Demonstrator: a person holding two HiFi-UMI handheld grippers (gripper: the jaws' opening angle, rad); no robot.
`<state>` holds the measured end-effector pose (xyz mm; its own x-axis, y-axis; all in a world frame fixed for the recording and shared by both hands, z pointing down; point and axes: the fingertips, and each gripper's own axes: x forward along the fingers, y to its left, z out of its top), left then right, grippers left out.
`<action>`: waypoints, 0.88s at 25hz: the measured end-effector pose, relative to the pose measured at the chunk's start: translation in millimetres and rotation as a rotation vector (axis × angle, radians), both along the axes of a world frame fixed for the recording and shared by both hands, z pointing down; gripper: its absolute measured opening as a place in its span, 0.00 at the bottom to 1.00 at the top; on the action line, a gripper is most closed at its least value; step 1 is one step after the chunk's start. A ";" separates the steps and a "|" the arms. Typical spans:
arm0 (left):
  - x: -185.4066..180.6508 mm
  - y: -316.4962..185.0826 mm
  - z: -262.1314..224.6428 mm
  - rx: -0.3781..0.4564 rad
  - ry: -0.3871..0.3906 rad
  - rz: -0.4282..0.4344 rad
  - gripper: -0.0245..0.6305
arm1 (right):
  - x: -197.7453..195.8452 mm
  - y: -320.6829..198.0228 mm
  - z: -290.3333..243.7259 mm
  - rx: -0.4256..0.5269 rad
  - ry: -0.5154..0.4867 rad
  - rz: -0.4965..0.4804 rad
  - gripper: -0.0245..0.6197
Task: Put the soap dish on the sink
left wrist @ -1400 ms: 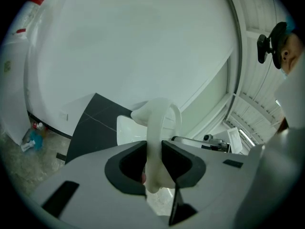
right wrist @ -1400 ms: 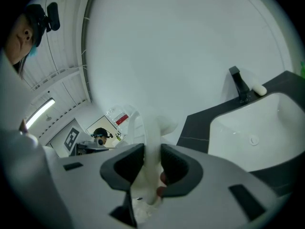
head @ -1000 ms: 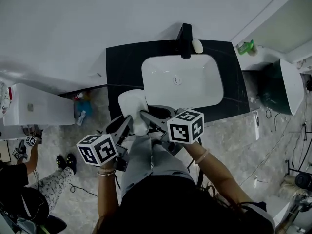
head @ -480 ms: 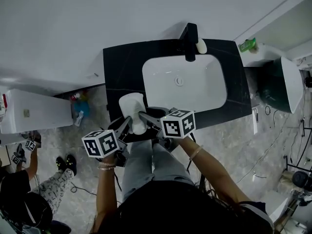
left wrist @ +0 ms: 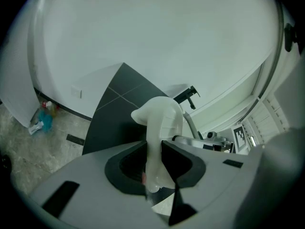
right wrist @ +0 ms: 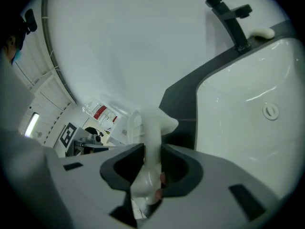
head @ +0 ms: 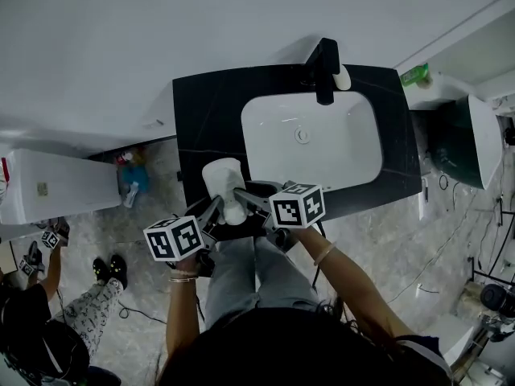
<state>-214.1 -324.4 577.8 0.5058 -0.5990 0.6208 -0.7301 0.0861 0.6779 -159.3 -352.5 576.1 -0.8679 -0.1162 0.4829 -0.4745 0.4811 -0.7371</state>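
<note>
Head view: both the left claw [head: 216, 207] and right claw [head: 240, 196] are pinching the white soap dish [head: 223, 179], held over the near-left part of the black table [head: 201, 111], just left of the sink [head: 322, 155]. It's not set down yet, so placing it is what's left. No readable writing anywhere.

Black counter [head: 205, 127]: basin [head: 342, 155], faucet [head: 325, 69], soap [head: 344, 78]

A plain white wall [head: 241, 14] meets grey marbled floor [head: 386, 232].
</note>
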 end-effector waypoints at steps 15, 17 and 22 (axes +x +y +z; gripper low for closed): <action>0.9 -0.5 20.5 -0.046 0.004 0.039 0.20 | 0.6 0.8 20.7 -0.042 0.039 0.002 0.22; 1.2 -0.3 22.5 -0.046 0.001 0.044 0.20 | 0.7 1.2 22.6 -0.038 0.046 -0.001 0.22; 2.3 0.0 26.8 -0.041 0.005 0.043 0.20 | 1.4 1.0 25.7 -0.021 0.065 -0.009 0.22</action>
